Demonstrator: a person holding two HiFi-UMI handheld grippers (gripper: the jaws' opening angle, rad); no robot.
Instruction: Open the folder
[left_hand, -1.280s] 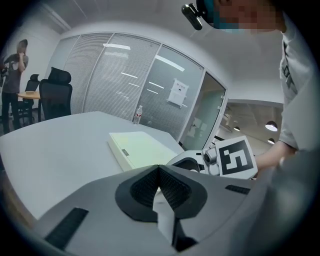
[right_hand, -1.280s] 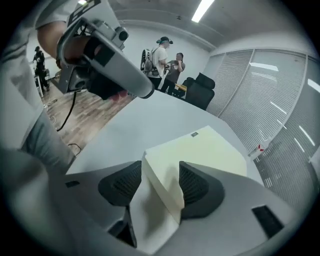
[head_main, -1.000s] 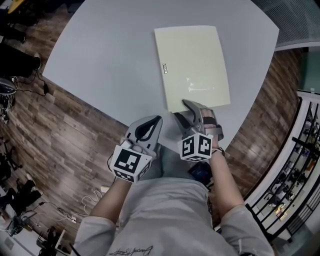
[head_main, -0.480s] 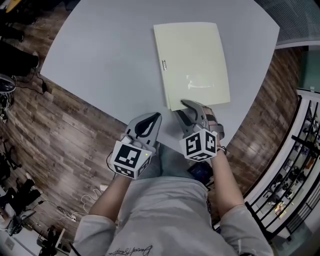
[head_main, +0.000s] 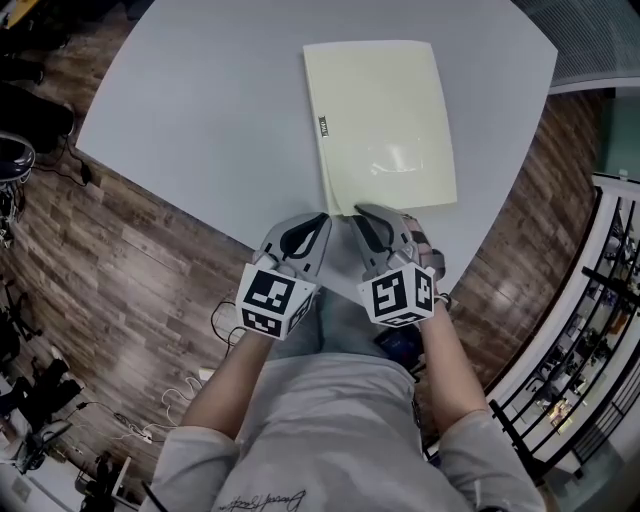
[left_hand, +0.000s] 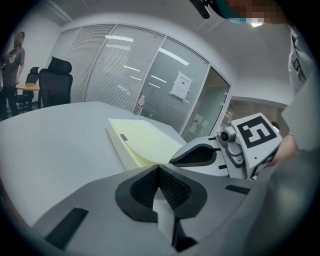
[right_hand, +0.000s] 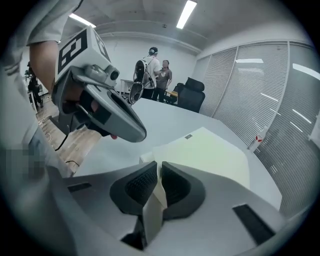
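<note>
A pale yellow folder (head_main: 385, 120) lies flat on the grey round table (head_main: 200, 110), its label strip on the left edge. My right gripper (head_main: 360, 214) is at the folder's near edge; its jaws have just been closing and now pinch the edge of the cover. In the right gripper view the folder (right_hand: 210, 150) spreads out just beyond the nearly closed jaws (right_hand: 159, 164). My left gripper (head_main: 320, 220) is shut with nothing in it, beside the near left corner. In the left gripper view its tips (left_hand: 158, 167) meet just short of the slightly lifted cover (left_hand: 145, 142).
The table's near edge runs just under both grippers, with wooden floor below. A small bottle (left_hand: 141, 104) stands at the table's far side. Black office chairs (left_hand: 55, 80) and standing people (right_hand: 155, 70) are beyond the table, next to glass walls with blinds.
The right gripper's jaws have closed at the folder's near edge. The left gripper has moved forward and right, up to the folder's near left corner.
</note>
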